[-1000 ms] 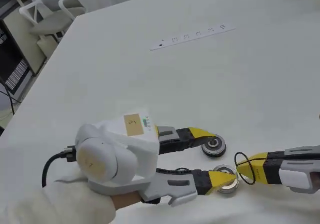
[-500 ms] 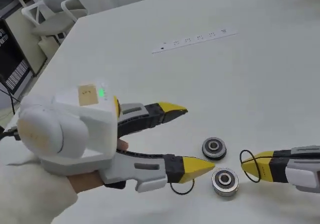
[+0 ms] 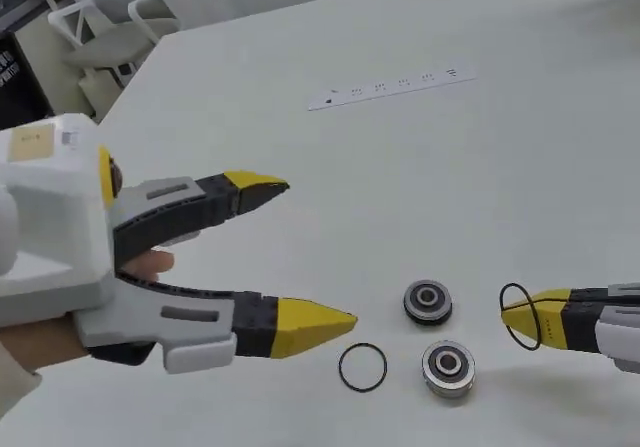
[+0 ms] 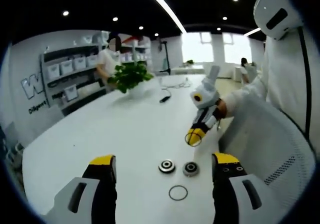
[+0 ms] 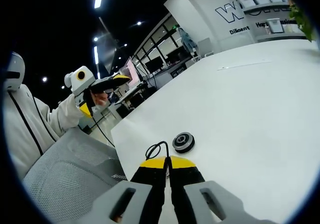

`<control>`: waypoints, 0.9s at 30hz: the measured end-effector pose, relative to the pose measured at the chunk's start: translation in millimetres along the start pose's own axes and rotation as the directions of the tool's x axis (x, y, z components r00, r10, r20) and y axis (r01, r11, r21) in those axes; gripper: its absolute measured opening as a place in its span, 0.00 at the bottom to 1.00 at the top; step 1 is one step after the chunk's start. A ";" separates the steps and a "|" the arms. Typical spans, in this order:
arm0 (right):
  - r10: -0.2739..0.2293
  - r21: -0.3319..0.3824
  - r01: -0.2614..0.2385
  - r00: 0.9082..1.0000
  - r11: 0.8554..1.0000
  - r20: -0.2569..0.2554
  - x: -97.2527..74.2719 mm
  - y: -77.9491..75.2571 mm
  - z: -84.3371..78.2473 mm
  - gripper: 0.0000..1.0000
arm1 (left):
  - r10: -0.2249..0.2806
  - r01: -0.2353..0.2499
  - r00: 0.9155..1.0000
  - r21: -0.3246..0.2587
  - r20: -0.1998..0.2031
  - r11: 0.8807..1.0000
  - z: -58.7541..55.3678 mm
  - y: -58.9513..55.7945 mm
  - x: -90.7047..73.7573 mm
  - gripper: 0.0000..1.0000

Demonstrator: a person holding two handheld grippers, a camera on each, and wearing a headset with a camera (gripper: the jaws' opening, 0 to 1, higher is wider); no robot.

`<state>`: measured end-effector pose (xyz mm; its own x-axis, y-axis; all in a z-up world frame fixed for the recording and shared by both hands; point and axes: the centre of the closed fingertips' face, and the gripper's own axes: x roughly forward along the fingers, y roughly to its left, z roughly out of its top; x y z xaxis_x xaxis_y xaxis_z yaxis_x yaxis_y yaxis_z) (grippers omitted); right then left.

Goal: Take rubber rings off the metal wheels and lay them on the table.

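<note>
- Left hand-held gripper [image 3: 300,252] is hovering over the tabletop [image 3: 300,117] with its jaws spread wide, gripping nothing.
- Right hand-held gripper [image 3: 508,314] is pressing its jaws together on a thin black ring [image 3: 516,286], holding it clear of the surface, so it's not laid down yet.
- Second ring [image 3: 362,367] is lying flat just past the left one's lower tip, so that one's looking done.
- A wheel [image 3: 428,301] and a second wheel [image 3: 447,363] are sitting between the two grippers. Can't tell if either is wearing another ring.
- Tabletop's plain white, with a power strip [image 3: 390,85] lying well beyond the tips. Chairs [image 3: 110,42] and shelves [image 4: 65,68] are showing around the room.
</note>
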<state>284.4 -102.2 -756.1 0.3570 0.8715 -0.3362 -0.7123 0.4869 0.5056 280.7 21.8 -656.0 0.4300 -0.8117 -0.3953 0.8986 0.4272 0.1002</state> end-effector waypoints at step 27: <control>-0.011 -0.128 0.015 1.000 0.992 0.027 -10.3 22.1 46.8 0.00 | 0.152 -0.156 0.987 -0.065 -0.054 0.986 -38.5 5.5 -57.6 1.00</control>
<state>293.3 -97.6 -704.4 0.3812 0.8671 -0.3206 -0.7783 0.4882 0.3948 257.6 86.2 -667.8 0.5565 -0.7142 -0.4246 0.8129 0.5736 0.1006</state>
